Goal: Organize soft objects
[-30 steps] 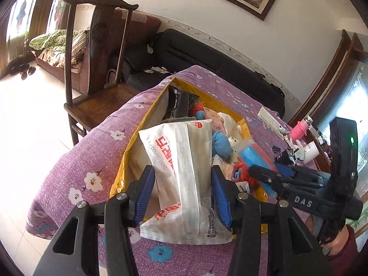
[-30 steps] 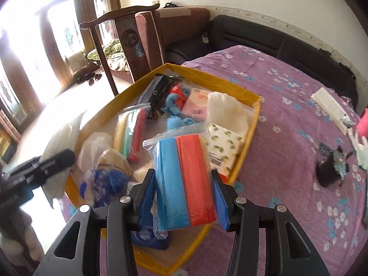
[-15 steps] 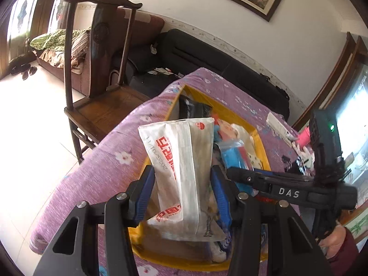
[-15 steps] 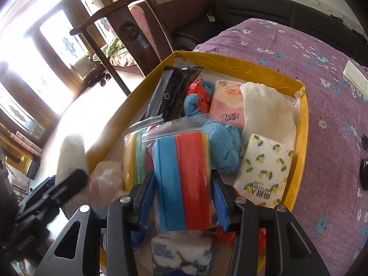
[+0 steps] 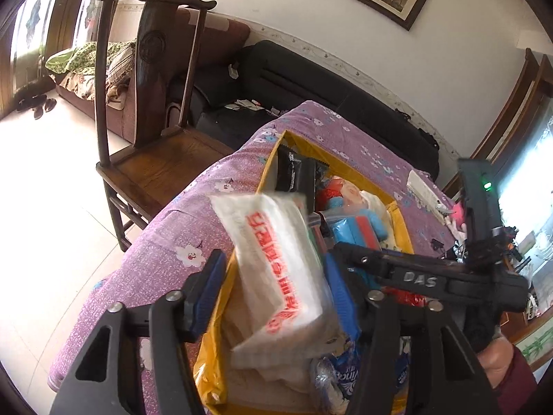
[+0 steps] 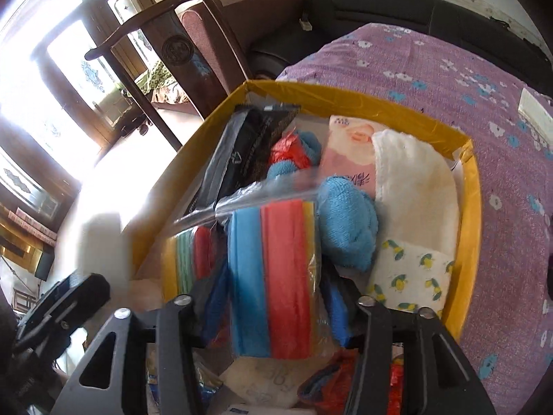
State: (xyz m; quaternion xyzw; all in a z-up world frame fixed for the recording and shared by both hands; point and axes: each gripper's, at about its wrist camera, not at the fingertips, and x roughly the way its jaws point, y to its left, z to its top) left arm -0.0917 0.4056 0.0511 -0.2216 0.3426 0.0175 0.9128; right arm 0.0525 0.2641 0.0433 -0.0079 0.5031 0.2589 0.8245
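A yellow box (image 5: 401,223) (image 6: 471,207) full of soft goods stands on a purple flowered cloth. Over its near end my left gripper (image 5: 274,278) has its jaws opening. A white tissue pack with red print (image 5: 276,263) is tilted and blurred between them, and a gap shows at the left pad. My right gripper (image 6: 276,299) hangs over the middle of the box, jaws also opening. A clear bag of blue, red and yellow sponges (image 6: 273,269) sits loose between its pads, low among the contents. The right gripper's body (image 5: 432,278) crosses the left wrist view.
Inside the box lie a black pouch (image 6: 249,152), a blue cloth (image 6: 345,221), a white towel (image 6: 414,186) and a lemon-print tissue pack (image 6: 411,276). A wooden chair (image 5: 148,110) stands left of the table, with a black sofa (image 5: 311,83) behind. Small items (image 5: 423,188) lie to the right.
Both grippers have come in over the box and their jaws have widened. The white pack has tipped over sideways and slips downward. The sponge bag has sunk in among the box's contents.
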